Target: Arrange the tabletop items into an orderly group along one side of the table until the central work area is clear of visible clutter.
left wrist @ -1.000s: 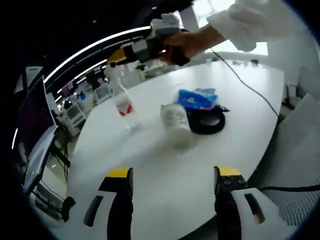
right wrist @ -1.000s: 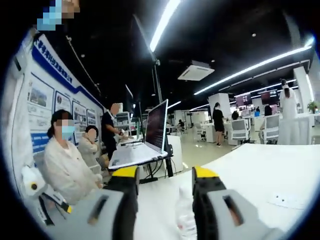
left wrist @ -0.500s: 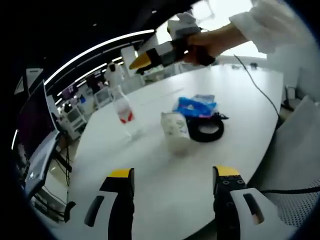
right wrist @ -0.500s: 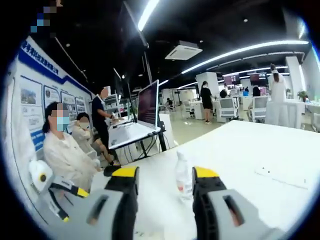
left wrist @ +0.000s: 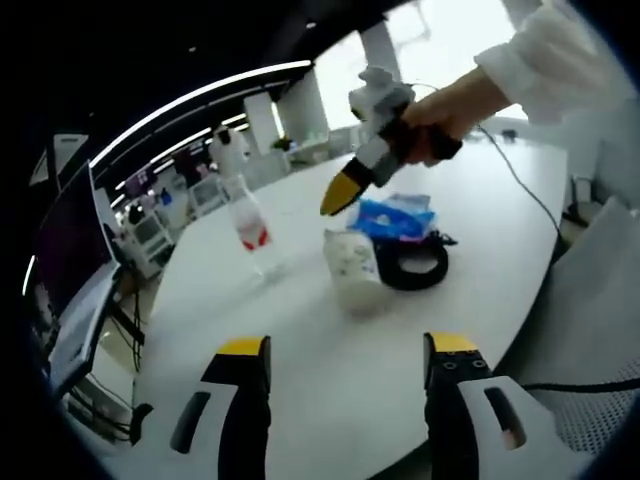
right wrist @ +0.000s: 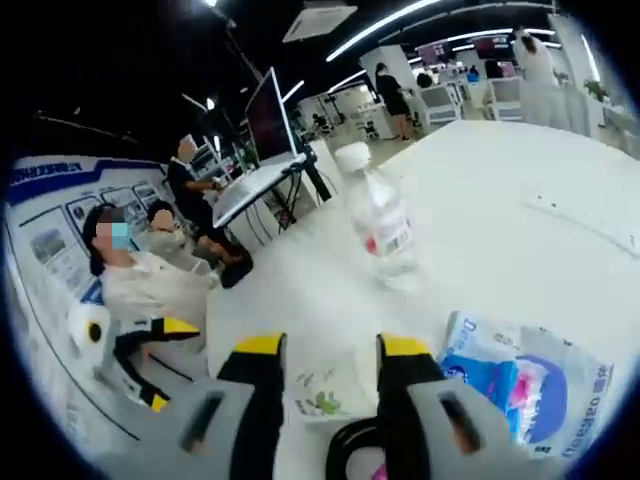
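My left gripper [left wrist: 345,350] hangs over the near edge of the white table [left wrist: 300,330], jaws spread wide, nothing between them. In the left gripper view my right gripper [left wrist: 342,192] comes in from above, held by my hand [left wrist: 440,125]; from here I cannot tell how its yellow-tipped jaws stand. The right gripper view settles it: the right gripper [right wrist: 322,350] is parted and holds nothing, pointing down over the cluster of items. That cluster sits toward the table's far right edge. There is a clear plastic bottle [left wrist: 245,222] with a white cap and red label, upright, standing apart from the rest. A white paper cup [left wrist: 352,265] with small green print lies beside a flat black ring [left wrist: 412,262], partly hidden by the cup. A crinkly blue-and-white packet [left wrist: 395,215] touches the ring's far side. In the right gripper view the cup [right wrist: 330,385] is half hidden between my jaws, and the ring [right wrist: 350,450] is cut off at the bottom. The packet's [right wrist: 525,380] print is too blurred to read. The bottle [right wrist: 380,220] shows there too. People [right wrist: 150,285] sit beyond the table's edge.
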Motion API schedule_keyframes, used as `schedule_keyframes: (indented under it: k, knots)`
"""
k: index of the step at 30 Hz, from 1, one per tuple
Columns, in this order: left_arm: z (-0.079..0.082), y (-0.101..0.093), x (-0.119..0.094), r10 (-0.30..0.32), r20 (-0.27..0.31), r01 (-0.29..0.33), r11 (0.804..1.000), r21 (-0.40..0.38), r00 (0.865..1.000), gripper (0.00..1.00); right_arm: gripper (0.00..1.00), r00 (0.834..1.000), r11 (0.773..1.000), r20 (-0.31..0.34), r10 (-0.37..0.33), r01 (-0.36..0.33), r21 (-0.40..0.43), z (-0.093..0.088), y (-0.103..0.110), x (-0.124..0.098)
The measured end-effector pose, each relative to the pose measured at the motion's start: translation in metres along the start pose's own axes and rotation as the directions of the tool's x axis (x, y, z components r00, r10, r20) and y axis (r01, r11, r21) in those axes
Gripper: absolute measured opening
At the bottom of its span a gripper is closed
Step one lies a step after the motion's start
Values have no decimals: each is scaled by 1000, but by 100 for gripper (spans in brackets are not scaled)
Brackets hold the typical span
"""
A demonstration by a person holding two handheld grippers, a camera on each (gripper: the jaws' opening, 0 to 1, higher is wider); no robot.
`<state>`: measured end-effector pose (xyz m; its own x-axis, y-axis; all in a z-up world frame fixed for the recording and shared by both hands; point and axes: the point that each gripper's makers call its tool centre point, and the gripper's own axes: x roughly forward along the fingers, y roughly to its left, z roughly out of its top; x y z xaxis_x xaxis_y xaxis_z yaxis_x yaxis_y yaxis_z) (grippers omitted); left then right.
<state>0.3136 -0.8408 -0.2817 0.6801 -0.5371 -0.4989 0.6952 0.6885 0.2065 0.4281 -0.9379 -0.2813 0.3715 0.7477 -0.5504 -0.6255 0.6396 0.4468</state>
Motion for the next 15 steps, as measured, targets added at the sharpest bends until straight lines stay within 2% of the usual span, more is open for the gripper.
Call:
schedule_keyframes:
  k: [4,15]
  knots:
    - [-1,1,0,3,-3,-3,1000,-1,1000,57,33,1000,999,10,9,-10,32,-2,-1,0]
    - [-3,0,0,1,-11,-1,1000,-1,1000,56,30,1000,995,-13,22,-20,95,-6,-5,0]
